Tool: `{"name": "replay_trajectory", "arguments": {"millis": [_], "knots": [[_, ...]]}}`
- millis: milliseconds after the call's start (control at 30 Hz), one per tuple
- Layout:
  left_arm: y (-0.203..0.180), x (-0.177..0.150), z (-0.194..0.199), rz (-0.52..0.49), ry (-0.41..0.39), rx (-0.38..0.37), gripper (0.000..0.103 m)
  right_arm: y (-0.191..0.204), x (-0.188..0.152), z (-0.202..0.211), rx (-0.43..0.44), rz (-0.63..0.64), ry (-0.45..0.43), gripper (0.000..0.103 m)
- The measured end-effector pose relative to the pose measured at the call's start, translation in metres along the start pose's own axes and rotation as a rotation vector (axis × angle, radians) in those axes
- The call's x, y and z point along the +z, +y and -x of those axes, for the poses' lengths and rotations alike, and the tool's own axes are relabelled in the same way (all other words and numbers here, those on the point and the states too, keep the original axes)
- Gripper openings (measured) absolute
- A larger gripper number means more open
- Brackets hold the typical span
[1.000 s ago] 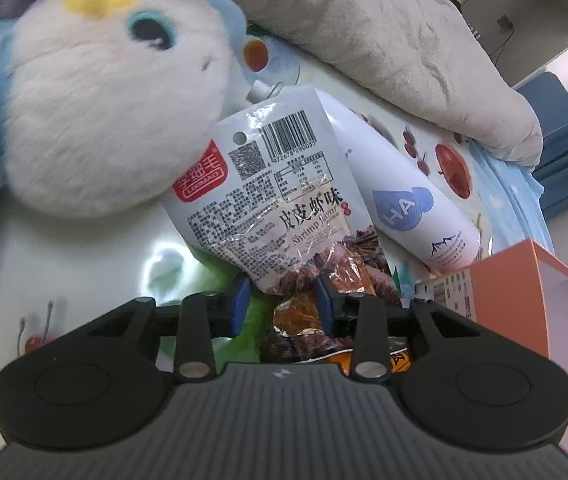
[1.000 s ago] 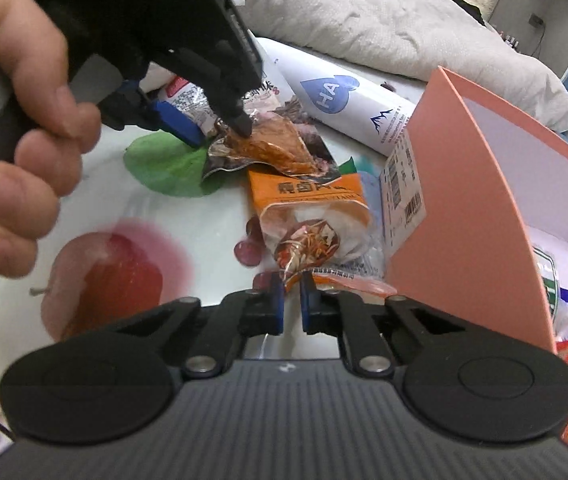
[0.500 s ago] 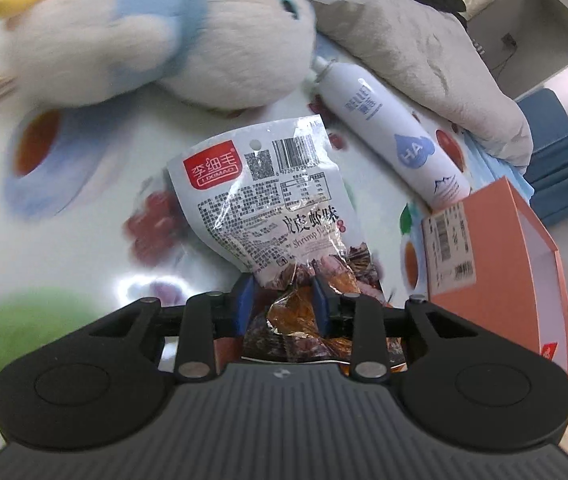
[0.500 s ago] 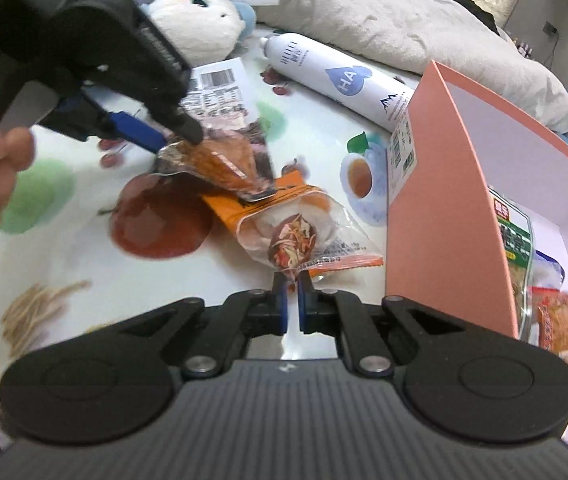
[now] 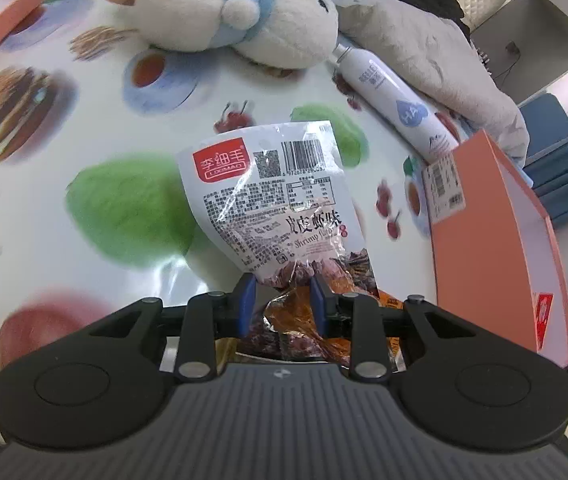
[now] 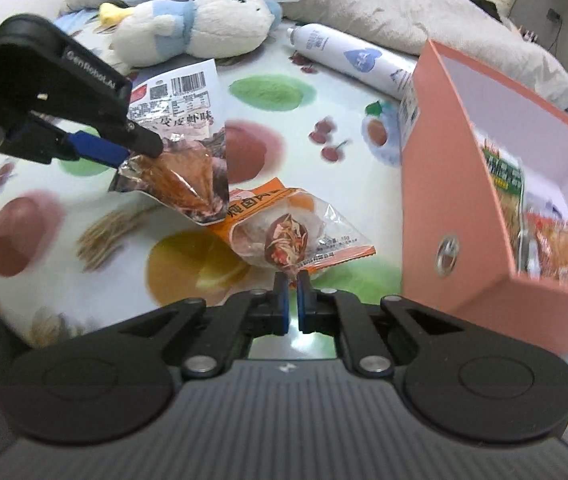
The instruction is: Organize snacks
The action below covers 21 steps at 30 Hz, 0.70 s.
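Left wrist view: left gripper (image 5: 282, 300) holds the shrimp-flavour snack packet (image 5: 280, 200), blue pads pinching its lower, crinkled end. Packet is lifted off the fruit-print tablecloth (image 5: 84, 120), white label side facing the camera, barcode at the far end.

Landmark: the orange box (image 5: 496, 240). In this view the packet hangs just left of the box, not touching it. White spray bottle (image 5: 396, 100) lies beyond the box's far corner, beside a grey blanket (image 5: 424, 52). Plush bird (image 5: 244, 20) rests farther left of the bottle, its head against the nozzle end. A flat orange lid (image 5: 0, 20) sits at the far left, well apart from the box.

Right wrist view: right gripper (image 6: 291, 300) has jaws nearly closed on the edge of the orange-trimmed snack bag (image 6: 288, 228), which is left of the box (image 6: 444, 200), near its wall. Whether the bag is clear of the cloth, cannot tell. Left gripper (image 6: 136, 148) appears farther left, its packet (image 6: 180, 152) overlapping the bag's far corner. Inside the box, several snack packets (image 6: 544, 232) stand against the near wall.
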State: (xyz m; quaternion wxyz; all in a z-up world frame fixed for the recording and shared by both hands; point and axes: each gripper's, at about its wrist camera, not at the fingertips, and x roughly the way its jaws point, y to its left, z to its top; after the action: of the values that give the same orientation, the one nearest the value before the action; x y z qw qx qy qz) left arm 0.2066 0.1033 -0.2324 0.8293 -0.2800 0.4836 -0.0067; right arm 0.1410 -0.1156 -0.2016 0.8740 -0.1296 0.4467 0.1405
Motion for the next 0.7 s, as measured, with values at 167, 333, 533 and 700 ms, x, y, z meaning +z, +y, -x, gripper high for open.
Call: {"name": "replay_trajectory", "arguments": {"millis": [167,333,533,700], "knots": [[0.010,-0.023,0.015,0.005,0.002,0.015,0.032,0.007,-0.017,0.010,-0.006,0.003,0.000,0.010],[0.012,-0.036,0.027,0.002,-0.010,0.021,0.030,0.016,-0.025,0.017,0.086,0.045,0.004,0.010],[0.019,-0.042,0.039,-0.003,-0.029,0.045,0.030,0.013,-0.029,0.036,0.155,0.056,-0.051,0.062],[0.027,-0.042,0.044,0.003,-0.035,0.061,0.030,0.004,-0.022,0.039,0.170,0.083,-0.107,0.072]]}}
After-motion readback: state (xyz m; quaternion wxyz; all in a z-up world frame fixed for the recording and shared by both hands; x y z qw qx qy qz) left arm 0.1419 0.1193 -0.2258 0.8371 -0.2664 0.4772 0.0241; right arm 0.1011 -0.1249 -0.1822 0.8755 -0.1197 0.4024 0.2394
